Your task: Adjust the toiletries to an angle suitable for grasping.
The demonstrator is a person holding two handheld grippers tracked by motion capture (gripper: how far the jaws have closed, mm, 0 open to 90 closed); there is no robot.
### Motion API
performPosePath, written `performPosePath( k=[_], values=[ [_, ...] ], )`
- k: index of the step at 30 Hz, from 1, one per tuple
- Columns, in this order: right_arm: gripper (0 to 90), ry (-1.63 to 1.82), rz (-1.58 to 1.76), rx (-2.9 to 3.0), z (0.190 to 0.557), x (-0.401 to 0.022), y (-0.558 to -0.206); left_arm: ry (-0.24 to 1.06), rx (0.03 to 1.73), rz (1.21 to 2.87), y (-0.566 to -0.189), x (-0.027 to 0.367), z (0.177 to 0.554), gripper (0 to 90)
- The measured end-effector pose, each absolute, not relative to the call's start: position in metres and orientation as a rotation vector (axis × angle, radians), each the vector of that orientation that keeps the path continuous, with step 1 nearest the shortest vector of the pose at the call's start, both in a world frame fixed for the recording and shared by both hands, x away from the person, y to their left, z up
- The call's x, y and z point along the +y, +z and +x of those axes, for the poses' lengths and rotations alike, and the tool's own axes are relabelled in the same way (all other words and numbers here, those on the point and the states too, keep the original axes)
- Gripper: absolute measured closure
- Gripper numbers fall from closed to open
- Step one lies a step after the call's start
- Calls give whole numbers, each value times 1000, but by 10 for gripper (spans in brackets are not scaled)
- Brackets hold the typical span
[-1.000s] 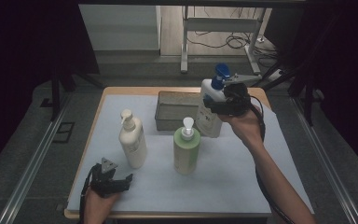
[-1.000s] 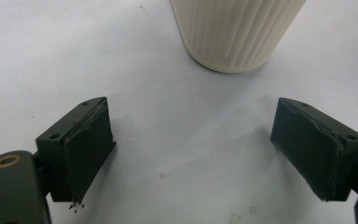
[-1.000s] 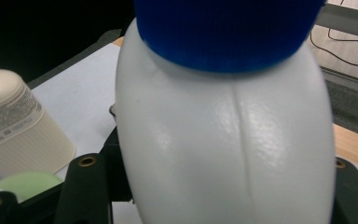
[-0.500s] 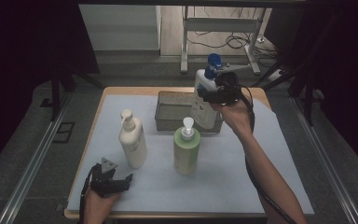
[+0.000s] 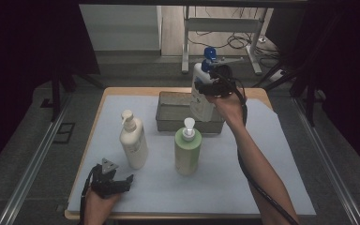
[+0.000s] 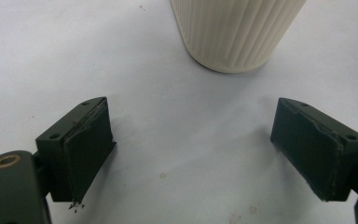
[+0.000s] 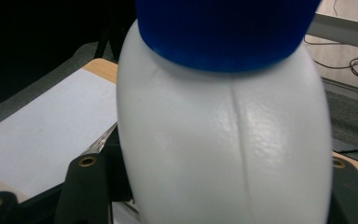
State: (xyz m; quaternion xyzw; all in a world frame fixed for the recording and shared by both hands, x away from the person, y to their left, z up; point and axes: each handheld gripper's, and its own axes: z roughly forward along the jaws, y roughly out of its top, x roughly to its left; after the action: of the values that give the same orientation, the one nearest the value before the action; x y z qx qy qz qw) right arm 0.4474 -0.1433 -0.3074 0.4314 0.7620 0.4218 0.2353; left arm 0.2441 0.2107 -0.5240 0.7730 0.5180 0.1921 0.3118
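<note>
A white sheet (image 5: 262, 178) is covering most of the wooden worktop (image 5: 122, 91), and three other items are sitting on it. A grey metal tray (image 5: 168, 112) is lying toward the far edge, near the middle. A cream pump bottle (image 5: 133, 143) is standing upright left of centre, and a green pump bottle (image 5: 188, 151) is standing upright just in front of the tray's near wall, so that it is partly blocking the direct line from the person to the tray. The two bottles are standing apart from each other. The right gripper (image 5: 211, 86) is hanging above the far right end of the tray, with its jaws clamped on the body of a white bottle with a blue cap (image 5: 200, 93); in the right gripper view the white bottle (image 7: 223, 149) is sitting close against the camera between the two black jaws, with the blue cap (image 7: 226, 28) at the top. This bottle is being held upright in the air, its lower part over the right portion of the tray; whether its base is touching the tray cannot be told. The left gripper (image 5: 110, 183) is resting low at the near left corner of the sheet, in the person's left hand (image 5: 98, 206). Its jaws are standing wide apart with nothing between them, and the left gripper view is showing the ribbed base of the cream bottle (image 6: 235, 32) just ahead of them, not touching.
</note>
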Motion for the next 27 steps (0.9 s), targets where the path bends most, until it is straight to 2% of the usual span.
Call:
performPosePath(
  k=[17, 27],
  values=[
    [400, 1130, 1193, 2070, 477, -116, -329, 504, 1367, 2040, -524, 211, 244, 122],
    [399, 1090, 1193, 2099, 482, -109, -348, 503, 1369, 2042, -524, 211, 244, 122]
  ],
)
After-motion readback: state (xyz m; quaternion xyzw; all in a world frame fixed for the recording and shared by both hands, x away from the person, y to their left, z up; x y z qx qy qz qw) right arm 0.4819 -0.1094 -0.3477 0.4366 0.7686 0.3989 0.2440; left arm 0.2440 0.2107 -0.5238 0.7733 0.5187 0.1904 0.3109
